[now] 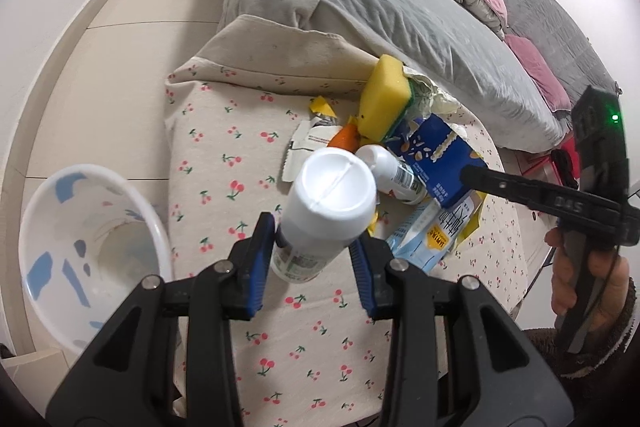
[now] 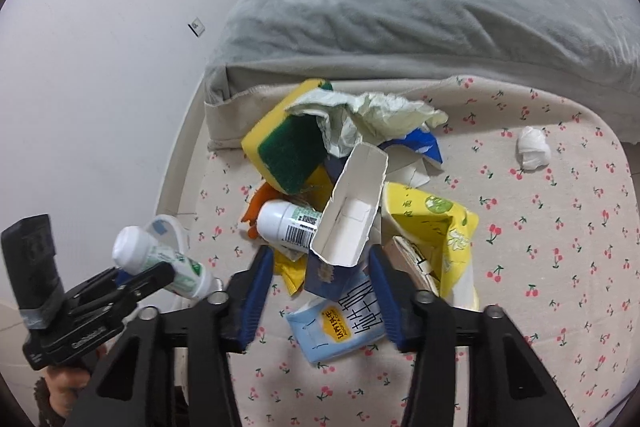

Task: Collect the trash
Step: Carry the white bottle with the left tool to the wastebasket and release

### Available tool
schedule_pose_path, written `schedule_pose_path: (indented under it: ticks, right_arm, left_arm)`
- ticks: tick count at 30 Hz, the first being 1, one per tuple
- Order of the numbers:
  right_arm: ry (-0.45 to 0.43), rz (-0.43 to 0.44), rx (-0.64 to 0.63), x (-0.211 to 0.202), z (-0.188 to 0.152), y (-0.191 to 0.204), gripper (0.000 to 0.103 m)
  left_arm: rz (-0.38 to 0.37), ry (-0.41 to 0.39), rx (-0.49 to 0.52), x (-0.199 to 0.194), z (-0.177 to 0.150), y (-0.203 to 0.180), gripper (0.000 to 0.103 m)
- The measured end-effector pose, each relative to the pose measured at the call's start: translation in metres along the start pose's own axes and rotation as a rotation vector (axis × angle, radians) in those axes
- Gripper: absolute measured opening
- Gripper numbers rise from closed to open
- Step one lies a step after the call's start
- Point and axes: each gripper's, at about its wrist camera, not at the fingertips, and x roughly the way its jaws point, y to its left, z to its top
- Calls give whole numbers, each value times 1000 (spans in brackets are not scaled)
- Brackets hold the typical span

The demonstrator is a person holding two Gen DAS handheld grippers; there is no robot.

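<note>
My left gripper [image 1: 314, 247] is shut on a white plastic bottle [image 1: 324, 211] with a green label, held above the cherry-print table; it also shows in the right wrist view [image 2: 160, 259]. A white bin [image 1: 84, 251] with blue patches stands on the floor to the left. My right gripper [image 2: 322, 279] is open, its blue pads on either side of an open blue-and-white carton [image 2: 348, 211] in the trash pile. The pile holds a second white bottle [image 2: 288, 223], a yellow sponge [image 2: 284, 151], a yellow packet [image 2: 436, 227] and a light-blue carton [image 2: 340, 323].
A crumpled white tissue [image 2: 532, 147] lies apart at the table's right. A crumpled pale-green wrapper [image 2: 376, 115] tops the pile. A bed with a grey cover [image 2: 420, 11] borders the table's far side. Beige floor [image 1: 120, 67] lies left of the table.
</note>
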Motion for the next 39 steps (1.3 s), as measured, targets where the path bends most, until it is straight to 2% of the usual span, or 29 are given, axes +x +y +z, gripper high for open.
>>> schedule_pose_path:
  ticks: [2,9,16,20,24,27,39]
  right_arm:
    - [5,-3,-4,3,-1,-1,29]
    - [-85,-24,-38,-23,-7,8,27]
    - [-155,32,-75,-53,-14,25,27]
    - [-175,80,-118,-57,-18,53,27]
    - [-152,125,-165,-44,-23,84,27]
    - [-117,141,-217,-25,-27,112,27]
    - [36,215,-340,55,-48,202,27]
  left_arm:
    - [-1,-7,-6,-3,-2,1,39]
    - [7,-49,-12,-26,-6,15,39]
    - [39,-109,-41,-52,-11,35,39]
    - [64,-140,-81,-66,-16,56,39]
    - [102,-151,-124,-74,-23,80,39]
    - [161,-145,-134,-74,-27,98,39]
    - [261,-9,-239,-37,-43,161,39]
